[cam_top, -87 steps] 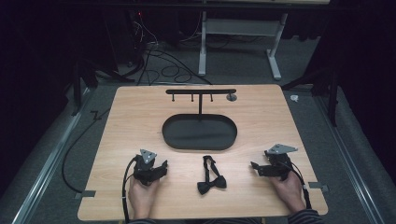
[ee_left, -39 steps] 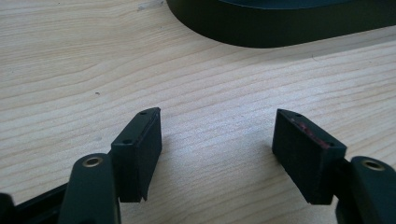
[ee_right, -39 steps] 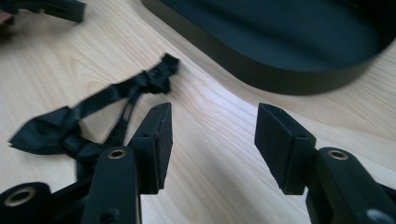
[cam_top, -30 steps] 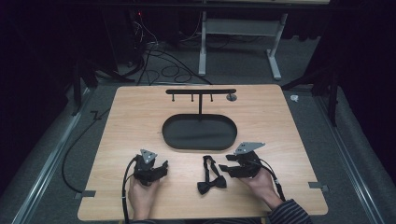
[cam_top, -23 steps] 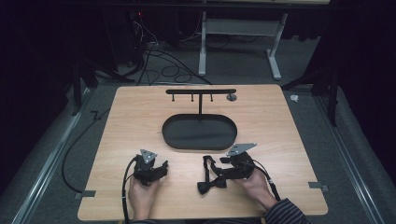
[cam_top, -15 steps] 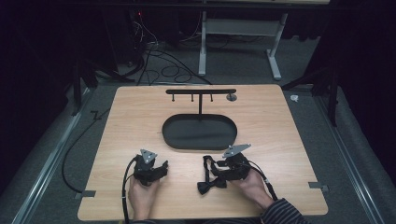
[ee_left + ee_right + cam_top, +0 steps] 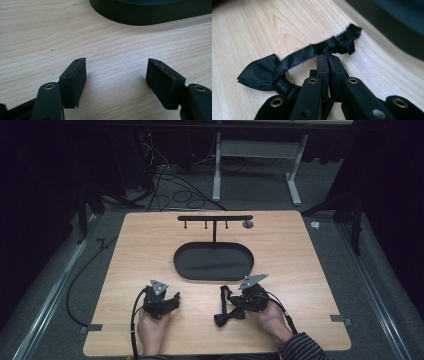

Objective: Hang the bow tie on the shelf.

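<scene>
The right claw is clenched on the strap of a black satin bow tie, which is lain on the pale wooden surface before an oval black tray. The left claw is held released, well apart.

On the desk, an oval tray lies at the middle, and just behind it a stand with a hooked crossbar rises, with a small round disc to the right of the bar's end. Nearer the person, the bow tie lies in front of the tray, slightly right of centre, with the right gripper touching it from the right. The left gripper rests on the desk well left of the bow tie, in front of the tray's left end.
</scene>
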